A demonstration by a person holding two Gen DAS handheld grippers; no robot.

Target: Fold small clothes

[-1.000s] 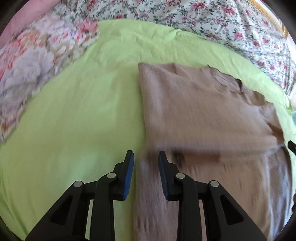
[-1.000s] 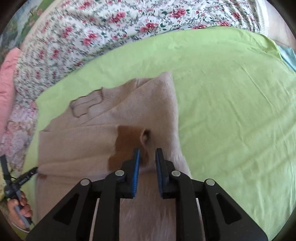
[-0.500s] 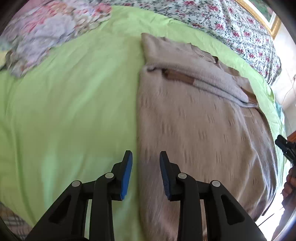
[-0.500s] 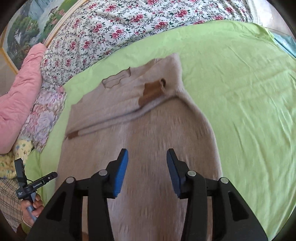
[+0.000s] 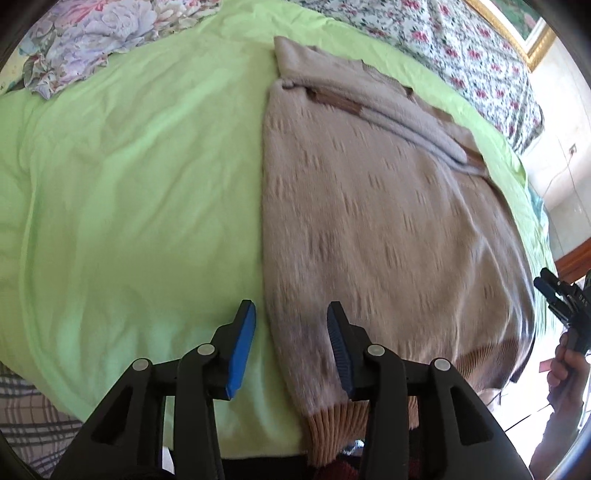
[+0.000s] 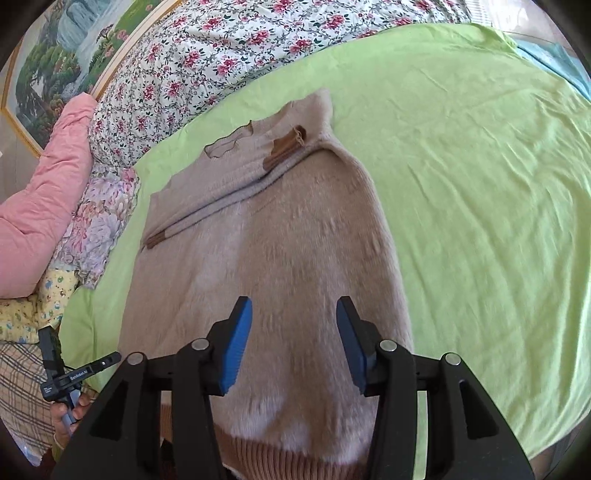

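A beige knitted sweater [image 5: 388, 229] [image 6: 280, 266] with brown ribbed cuffs and hem lies flat on the green bedsheet [image 5: 129, 184] [image 6: 480, 184], both sleeves folded across its chest. My left gripper [image 5: 291, 345] hovers over the sweater's left edge near the hem, its jaws opening, and nothing is held between them. My right gripper [image 6: 293, 345] hangs over the lower right part of the sweater, its jaws opening too, with only cloth below. Each view shows the other gripper at the edge: the right gripper [image 5: 561, 295] and the left gripper [image 6: 74, 373], each in a hand.
Floral bedding [image 6: 258, 44] lies along the far side, with a pink pillow [image 6: 40, 192] and floral cloths [image 5: 103, 33] at the left. A framed painting [image 6: 59, 51] hangs behind. A checked cloth [image 6: 18, 387] hangs at the near bed edge.
Both grippers let go of the folded sleeves, opened, and pulled back toward the hem. The sleeves now lie across the chest, farther away in both views.
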